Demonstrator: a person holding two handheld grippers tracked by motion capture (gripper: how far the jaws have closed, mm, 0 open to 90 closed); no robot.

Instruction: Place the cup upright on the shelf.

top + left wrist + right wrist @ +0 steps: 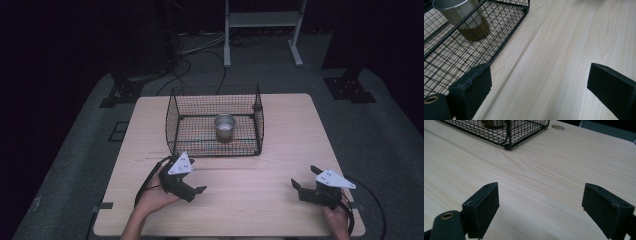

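A black wire basket [176,120] stands at the middle back of the wooden table [280,145], with a metal cup [224,126] upright inside it. In the left gripper view the metal cup [461,17] sits behind the basket's mesh wall [506,32] at the upper left. My left gripper [199,190] rests low over the table just in front of the basket's near left corner, open and holding nothing. My right gripper [298,183] hovers near the table's front right, also open and holding nothing. The right gripper view shows the basket's corner [509,143] far ahead.
Past the table's far edge lie cables [200,65] and a white frame's legs [262,35] on the grey floor. A round hole [558,127] marks the table's far corner in the right gripper view. Bare wood lies between the two grippers.
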